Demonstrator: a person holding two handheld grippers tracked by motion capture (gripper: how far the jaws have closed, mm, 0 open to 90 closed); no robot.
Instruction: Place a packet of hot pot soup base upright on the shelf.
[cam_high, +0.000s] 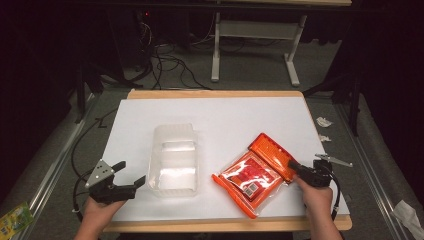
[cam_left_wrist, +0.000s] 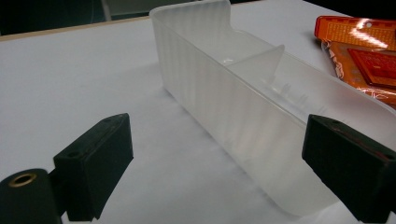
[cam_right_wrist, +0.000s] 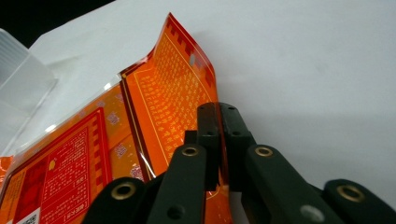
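Firstly, the table (cam_high: 220, 112) has a white top with a wooden edge, and it carries two things. On its middle-left stands a clear plastic bin (cam_high: 174, 159), long and open at the top, with a thin divider across its inside. To the right of the bin, apart from it, lies the orange packet (cam_high: 255, 172), turned at an angle, with a red label and a barcode on its front.

At the packet's right edge is the right gripper (cam_high: 291, 165), held by the person's hand from the bottom right. In the right gripper view its jaws are pressed together on the orange border of the packet, and this border is lifted and curls upward, while the rest of the packet is flat on the table.

At the bottom left, the left gripper (cam_high: 131, 175) is near the bin's left wall and does not touch it. Its jaws are wide apart and hold nothing; in the left gripper view the bin's near end is between them.
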